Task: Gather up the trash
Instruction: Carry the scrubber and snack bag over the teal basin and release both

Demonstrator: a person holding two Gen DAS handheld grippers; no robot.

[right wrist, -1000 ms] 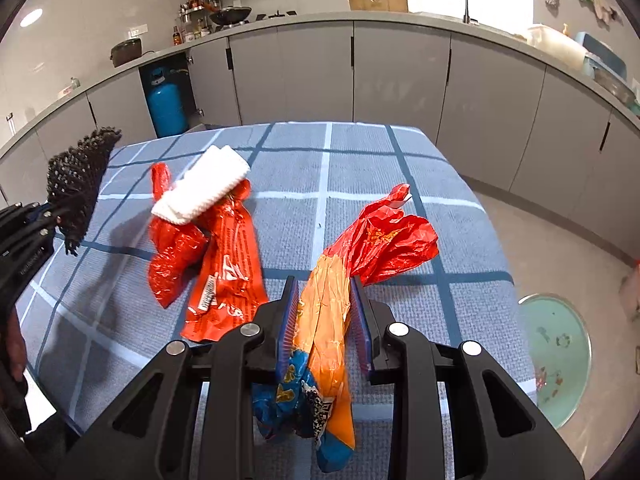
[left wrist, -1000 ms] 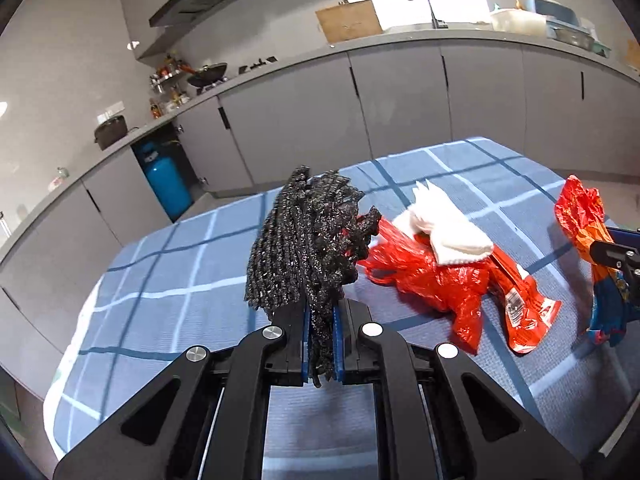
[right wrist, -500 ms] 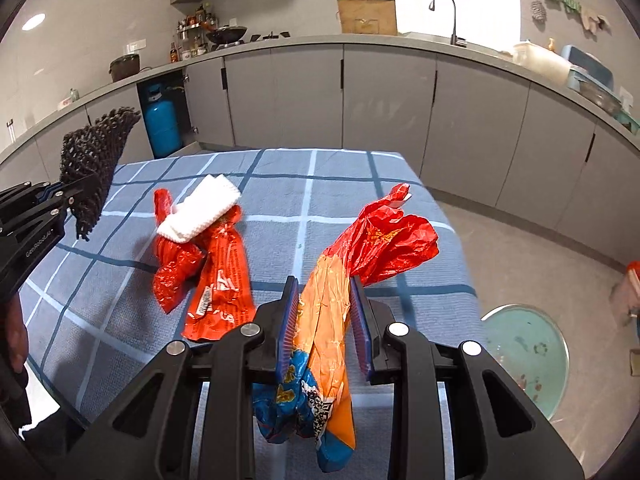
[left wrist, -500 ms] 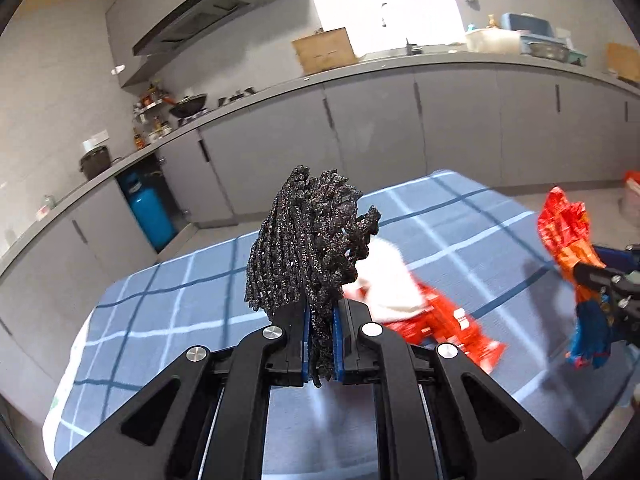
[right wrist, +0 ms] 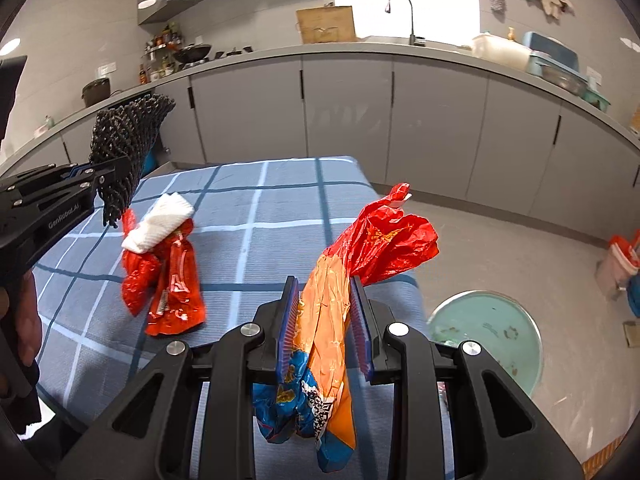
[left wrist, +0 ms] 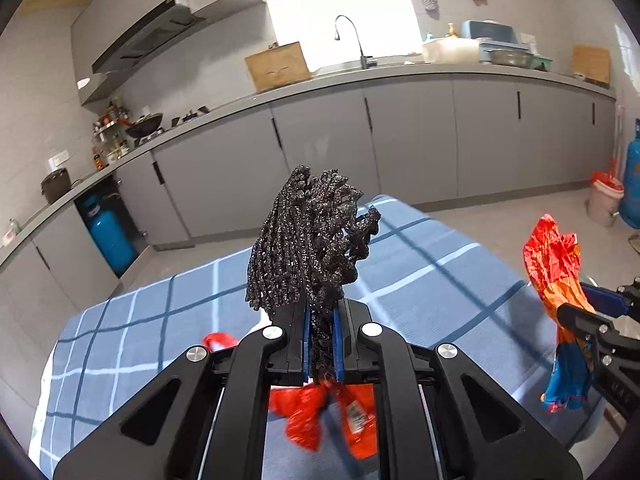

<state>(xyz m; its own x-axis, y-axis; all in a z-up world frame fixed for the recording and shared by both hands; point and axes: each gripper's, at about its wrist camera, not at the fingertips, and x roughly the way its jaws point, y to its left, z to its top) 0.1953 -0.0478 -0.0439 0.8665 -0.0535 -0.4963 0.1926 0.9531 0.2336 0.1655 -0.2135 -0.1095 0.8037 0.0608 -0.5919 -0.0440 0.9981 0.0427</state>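
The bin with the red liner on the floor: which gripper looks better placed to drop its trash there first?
Probably the right gripper. It holds the orange wrapper past the table edge, on the side where the bin stands. The left gripper, clamping the black mesh, is over the table.

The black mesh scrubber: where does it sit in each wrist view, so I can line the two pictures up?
Left wrist: black mesh scrubber at centre, clamped upright in the left gripper.
Right wrist: black mesh scrubber at upper left, sticking up from the left gripper at the left edge.
Shared landmark: the sink faucet on the back counter.
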